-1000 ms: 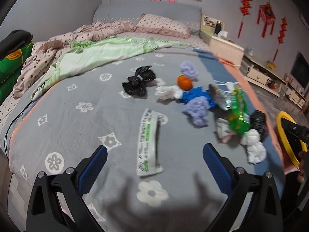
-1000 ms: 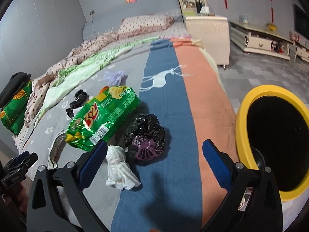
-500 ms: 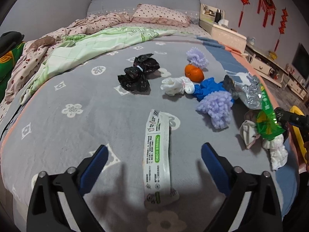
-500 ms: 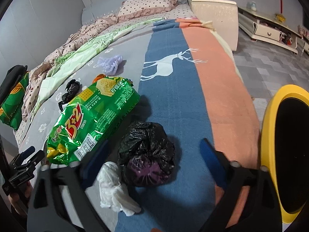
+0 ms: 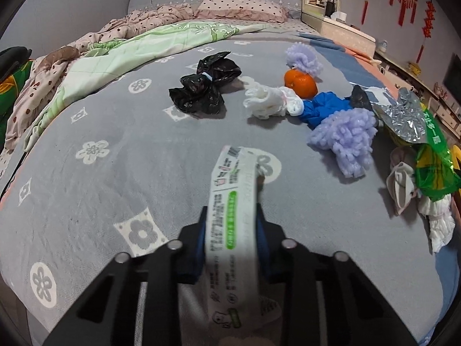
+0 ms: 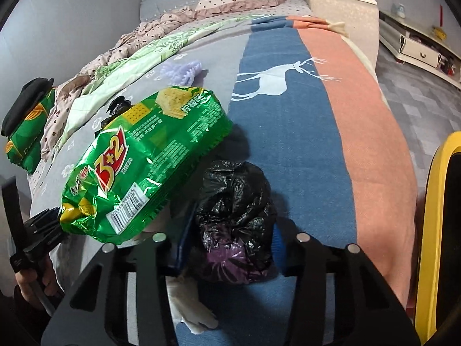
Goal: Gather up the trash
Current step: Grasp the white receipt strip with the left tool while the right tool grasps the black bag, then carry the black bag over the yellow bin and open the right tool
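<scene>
A long white wrapper [image 5: 233, 184] with a green label lies on the grey bedspread [image 5: 100, 201]. My left gripper [image 5: 232, 216] is closing on its near part; the blue pads press both sides and the strip bows upward. In the right wrist view a crumpled black bag [image 6: 233, 199] with something purple inside sits on the blue stripe. My right gripper [image 6: 233, 230] is closing around it, blue pads touching both flanks. A green cracker bag [image 6: 144, 161] leans beside it on the left, and a white tissue [image 6: 190, 308] lies under the left finger.
Ahead of the left gripper lie a knotted black bag [image 5: 201, 86], an orange [image 5: 301, 82], a white wad [image 5: 268, 103], blue plastic [image 5: 322, 108] and a purple fluffy piece [image 5: 345, 138]. A yellow bin [image 6: 432, 230] stands at the bed's right edge. Quilts and pillows fill the far end.
Both grippers came down and forward and went from wide open to closed: the left onto the white wrapper, the right around the black bag.
</scene>
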`<state>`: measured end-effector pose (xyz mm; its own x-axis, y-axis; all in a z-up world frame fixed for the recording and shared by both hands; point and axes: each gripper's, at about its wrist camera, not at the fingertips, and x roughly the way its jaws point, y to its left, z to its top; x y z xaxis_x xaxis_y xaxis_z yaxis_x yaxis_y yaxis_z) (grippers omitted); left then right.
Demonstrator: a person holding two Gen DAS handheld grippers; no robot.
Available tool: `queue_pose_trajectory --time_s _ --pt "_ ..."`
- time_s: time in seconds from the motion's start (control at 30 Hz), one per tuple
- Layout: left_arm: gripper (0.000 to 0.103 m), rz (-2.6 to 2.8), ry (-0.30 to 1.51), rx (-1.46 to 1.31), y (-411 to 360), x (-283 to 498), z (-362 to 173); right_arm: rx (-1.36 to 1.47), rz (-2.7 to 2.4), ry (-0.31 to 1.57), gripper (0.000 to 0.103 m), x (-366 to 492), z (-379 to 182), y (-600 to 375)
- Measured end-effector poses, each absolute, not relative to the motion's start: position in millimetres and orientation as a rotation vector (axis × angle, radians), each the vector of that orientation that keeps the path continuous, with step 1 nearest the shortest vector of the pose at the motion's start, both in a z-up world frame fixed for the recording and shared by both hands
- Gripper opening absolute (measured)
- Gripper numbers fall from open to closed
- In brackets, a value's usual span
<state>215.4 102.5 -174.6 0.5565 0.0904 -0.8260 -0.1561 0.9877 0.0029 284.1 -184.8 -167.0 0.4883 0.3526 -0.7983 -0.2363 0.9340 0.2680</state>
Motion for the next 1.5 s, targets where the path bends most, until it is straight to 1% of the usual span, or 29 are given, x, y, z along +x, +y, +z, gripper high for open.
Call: queue_pose_trajectory --time_s 0.17,0.3,0.4,0.53,0.73,0.87,1.07,1.27,1.5 --pt "0.024 0.158 0.966 -0.058 101 214 -175 0.136 0.366 0.976 0.037 277 -165 -186" --pt "0.023 0.159 0.953 -0.092 104 213 -174 0.154 0.376 0.914 0.037 268 -154 -192" --pt "0.020 0.161 0.952 -0.115 107 211 -172 0.156 0.377 0.857 0.037 260 -144 -197" --pt "0.020 0.156 0.943 -0.132 103 204 -162 0.165 0.389 0.820 0.037 251 -133 -205" --pt "0.020 0.128 0.876 -0.088 81 186 -130 0.207 0.381 0.766 0.037 233 -109 -219" --pt "0.020 0.096 0.829 -0.045 64 180 -103 0.265 0.384 0.789 0.037 220 -100 -229" --pt "0.020 0.032 0.759 -0.031 37 177 -63 0.290 0.369 0.766 0.037 195 -66 -244" --pt "0.020 -0.043 0.733 -0.037 0 181 -38 0.326 0.320 0.729 0.037 178 -39 -272" --pt "0.020 -0.155 0.721 -0.050 -52 193 -16 0.372 0.238 0.685 0.037 167 -22 -319"
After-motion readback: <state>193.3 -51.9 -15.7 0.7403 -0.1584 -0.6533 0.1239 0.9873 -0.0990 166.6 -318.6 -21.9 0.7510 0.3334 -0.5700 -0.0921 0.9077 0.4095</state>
